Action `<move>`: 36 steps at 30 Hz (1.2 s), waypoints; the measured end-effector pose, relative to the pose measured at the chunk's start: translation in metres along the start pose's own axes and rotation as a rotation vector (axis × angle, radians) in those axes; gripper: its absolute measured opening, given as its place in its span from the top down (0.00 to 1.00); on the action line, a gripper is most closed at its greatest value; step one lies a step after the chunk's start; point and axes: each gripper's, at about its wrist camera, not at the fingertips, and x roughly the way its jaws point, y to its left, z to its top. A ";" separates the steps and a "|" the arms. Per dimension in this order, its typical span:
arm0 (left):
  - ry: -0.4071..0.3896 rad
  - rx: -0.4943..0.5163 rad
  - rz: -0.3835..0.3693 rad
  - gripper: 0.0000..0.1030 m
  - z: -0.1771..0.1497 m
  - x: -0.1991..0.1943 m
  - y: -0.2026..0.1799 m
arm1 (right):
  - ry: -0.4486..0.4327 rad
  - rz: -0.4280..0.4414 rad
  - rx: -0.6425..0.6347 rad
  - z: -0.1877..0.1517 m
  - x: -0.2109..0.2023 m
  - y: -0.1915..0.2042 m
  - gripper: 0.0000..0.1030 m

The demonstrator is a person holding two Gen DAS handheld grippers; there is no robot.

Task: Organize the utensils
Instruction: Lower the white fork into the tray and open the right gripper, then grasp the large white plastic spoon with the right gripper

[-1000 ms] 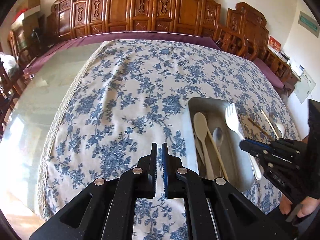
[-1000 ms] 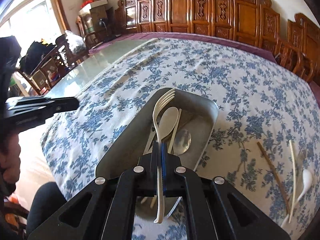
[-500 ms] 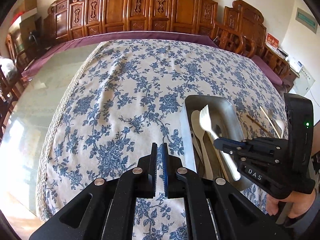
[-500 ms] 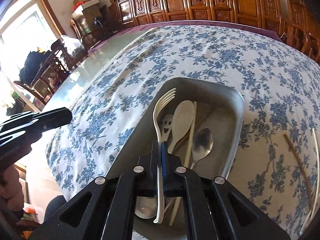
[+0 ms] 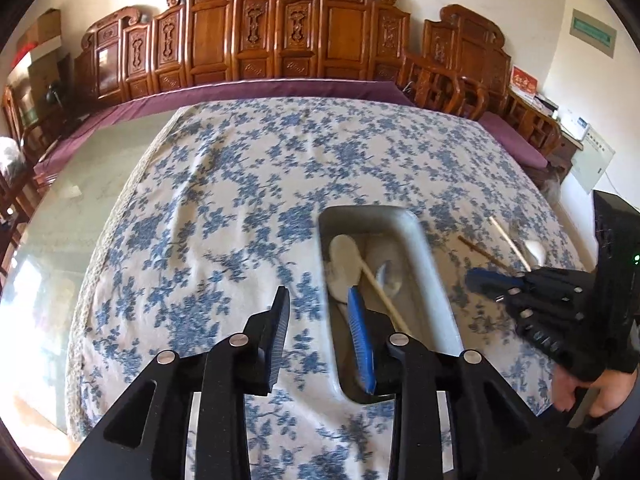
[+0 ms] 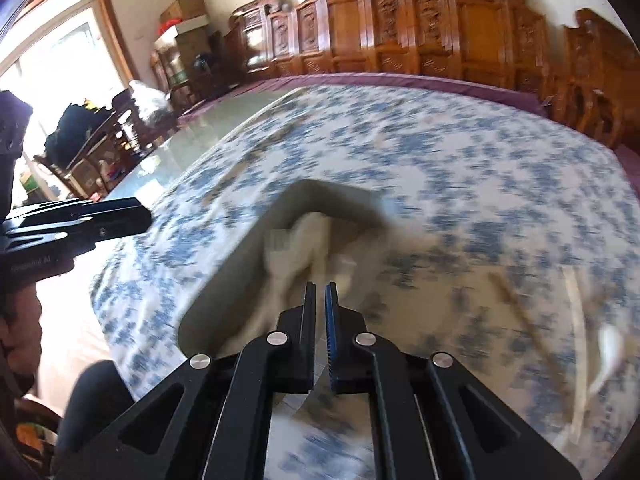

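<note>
A grey metal tray (image 5: 424, 248) sits on the floral tablecloth and holds a white spoon (image 5: 344, 250), a chopstick (image 5: 384, 296) and a metal spoon (image 5: 390, 278). My left gripper (image 5: 318, 300) is open, its jaws either side of the tray's left wall. My right gripper (image 6: 320, 292) is empty, its jaws nearly together, just right of the tray (image 6: 240, 276); it also shows in the left wrist view (image 5: 480, 278). A white fork (image 6: 280, 256) lies blurred in the tray. A brown chopstick (image 5: 480, 254), a white chopstick (image 5: 510, 242) and a white spoon (image 5: 534, 248) lie on the cloth right of the tray.
The cloth (image 5: 280, 184) covers a glass-topped table (image 5: 80, 200). Carved wooden chairs (image 5: 280, 40) line the far side. The right wrist view is heavily blurred.
My right gripper let go of the white fork, which now lies in the tray, and pulled back to the right. My left gripper opened and moved toward the tray's left wall.
</note>
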 end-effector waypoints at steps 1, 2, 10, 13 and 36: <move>0.000 0.002 -0.010 0.72 0.000 0.000 -0.006 | -0.005 -0.015 0.008 -0.003 -0.007 -0.009 0.93; 0.000 0.004 -0.016 0.70 0.000 0.000 -0.010 | -0.013 -0.042 0.018 -0.007 -0.018 -0.021 0.93; -0.010 0.031 -0.061 0.54 0.000 0.003 -0.056 | -0.041 -0.230 0.097 -0.045 -0.073 -0.114 0.93; -0.005 0.033 -0.078 0.49 -0.002 0.008 -0.070 | -0.029 -0.281 0.140 -0.062 -0.078 -0.150 0.93; 0.056 0.116 -0.148 0.42 -0.014 0.058 -0.161 | 0.072 -0.333 0.291 -0.090 -0.016 -0.212 0.77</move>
